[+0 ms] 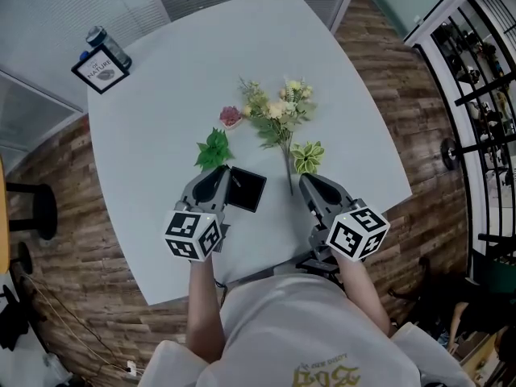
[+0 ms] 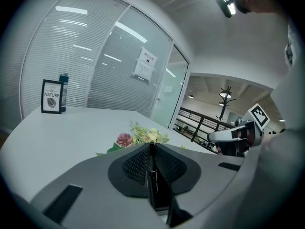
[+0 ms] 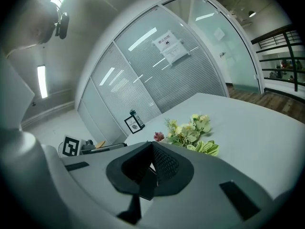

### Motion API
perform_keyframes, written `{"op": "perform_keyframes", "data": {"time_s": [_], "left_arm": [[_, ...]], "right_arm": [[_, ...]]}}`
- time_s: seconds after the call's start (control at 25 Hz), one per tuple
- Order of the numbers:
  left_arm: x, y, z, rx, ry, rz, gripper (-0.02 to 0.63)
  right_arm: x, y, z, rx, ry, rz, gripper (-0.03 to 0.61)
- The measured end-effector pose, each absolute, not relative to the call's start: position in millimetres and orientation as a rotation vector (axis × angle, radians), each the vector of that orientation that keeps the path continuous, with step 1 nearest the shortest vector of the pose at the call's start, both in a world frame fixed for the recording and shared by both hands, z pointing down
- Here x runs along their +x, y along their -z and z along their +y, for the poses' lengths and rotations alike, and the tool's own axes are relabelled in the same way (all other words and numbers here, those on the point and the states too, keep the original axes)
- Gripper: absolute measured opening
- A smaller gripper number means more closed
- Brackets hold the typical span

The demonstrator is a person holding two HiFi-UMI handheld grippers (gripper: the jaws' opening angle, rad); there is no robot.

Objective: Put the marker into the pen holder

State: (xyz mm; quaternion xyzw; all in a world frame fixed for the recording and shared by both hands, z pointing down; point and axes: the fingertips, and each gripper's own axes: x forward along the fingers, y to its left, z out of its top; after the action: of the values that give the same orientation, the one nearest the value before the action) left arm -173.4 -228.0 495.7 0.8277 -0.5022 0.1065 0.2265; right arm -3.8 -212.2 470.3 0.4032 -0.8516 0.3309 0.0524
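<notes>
A black square pen holder [image 1: 247,189] stands on the pale table [image 1: 161,111], right beside the tip of my left gripper [image 1: 226,172]. In the left gripper view the left gripper [image 2: 151,147] is shut on a thin black marker [image 2: 152,175] that stands upright between the jaws; the holder is hidden there. My right gripper [image 1: 306,181] hovers to the right of the holder, near the flower stems. In its own view the right gripper [image 3: 151,149] has its jaws together with nothing between them.
Artificial flowers [image 1: 278,119] lie just beyond both grippers, with a green leaf [image 1: 214,150] and a pink bloom [image 1: 230,116]. A framed sign [image 1: 101,69] and a bottle [image 1: 109,45] stand at the far left corner. The table's near edge runs under my forearms.
</notes>
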Motion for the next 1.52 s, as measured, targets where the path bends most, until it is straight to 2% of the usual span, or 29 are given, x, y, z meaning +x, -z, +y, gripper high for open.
{"op": "perform_keyframes", "data": {"time_s": [0.88, 1.52], "left_arm": [[-156.3, -532.0, -225.9, 2.244, -0.545, -1.493, 0.044], [-156.4, -536.6, -225.8, 2.193, -0.490, -1.539, 0.049]], "right_arm": [[-8.1, -484.4, -213.7, 1.201, -1.054, -2.572, 0.017], [7.1, -481.7, -204.1, 1.229, -1.066, -2.585, 0.017]]}}
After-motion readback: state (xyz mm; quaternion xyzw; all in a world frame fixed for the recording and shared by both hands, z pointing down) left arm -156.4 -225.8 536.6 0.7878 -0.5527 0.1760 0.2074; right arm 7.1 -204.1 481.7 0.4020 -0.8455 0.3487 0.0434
